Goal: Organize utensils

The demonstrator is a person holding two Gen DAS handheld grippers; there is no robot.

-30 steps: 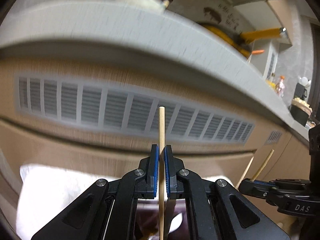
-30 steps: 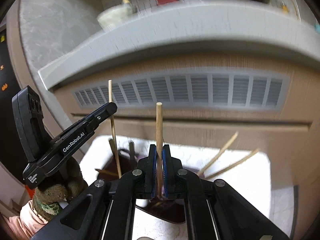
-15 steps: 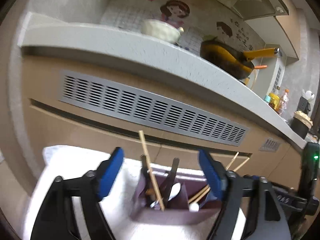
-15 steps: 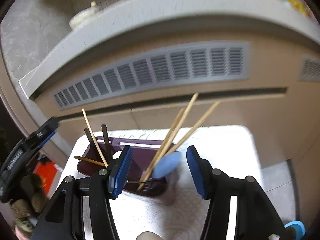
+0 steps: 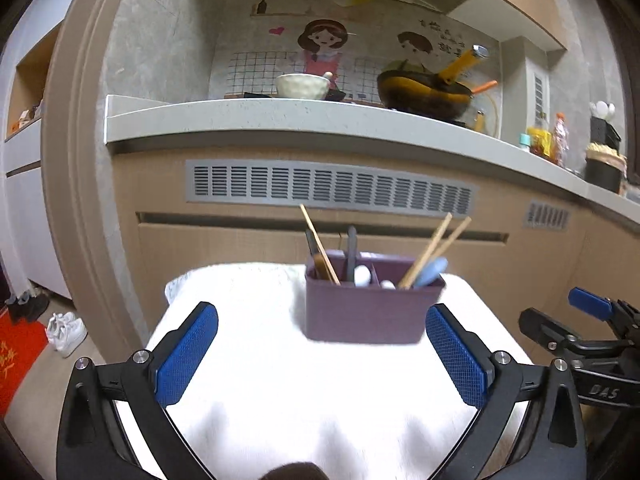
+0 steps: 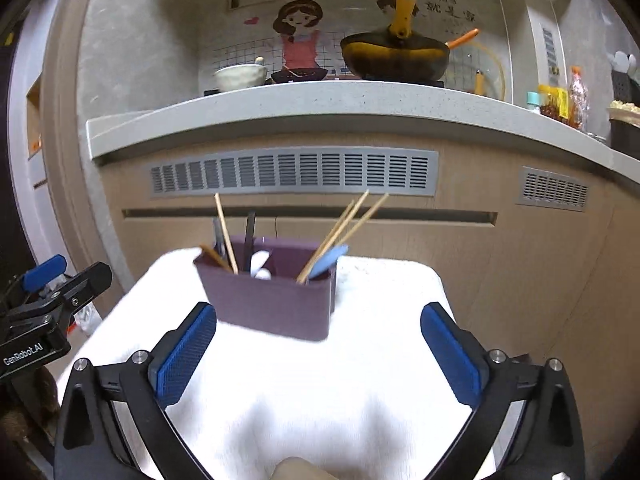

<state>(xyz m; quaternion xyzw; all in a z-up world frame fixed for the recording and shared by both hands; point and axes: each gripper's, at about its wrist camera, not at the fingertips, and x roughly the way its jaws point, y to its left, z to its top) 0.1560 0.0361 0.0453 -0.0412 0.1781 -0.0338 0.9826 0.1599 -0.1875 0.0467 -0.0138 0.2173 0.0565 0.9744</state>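
Note:
A purple utensil holder (image 5: 374, 304) (image 6: 272, 300) stands upright on a white towel-covered table (image 5: 320, 400). A single wooden chopstick (image 5: 320, 246) leans in its left compartment beside dark handles (image 5: 351, 248). In the right compartment, a chopstick pair (image 5: 432, 248) leans next to a blue spoon (image 5: 430, 272). White spoon ends (image 5: 362, 276) show in the middle. My left gripper (image 5: 320, 320) and right gripper (image 6: 319, 312) both hang short of the holder, jaws opening wide with nothing between them. The right gripper (image 5: 588, 332) also shows at the left wrist view's right edge.
Behind the table runs a wooden cabinet front with a grey vent grille (image 5: 328, 188) under a grey counter (image 5: 280, 120). On the counter stand a white bowl (image 5: 302, 86), a dark wok (image 5: 424, 94) and bottles (image 5: 548, 140). White shoes (image 5: 66, 332) lie on the floor at left.
Both grippers let go of the chopsticks they held, which now stand in the holder. Both jaws went from shut to wide open and both hands drew back from the holder.

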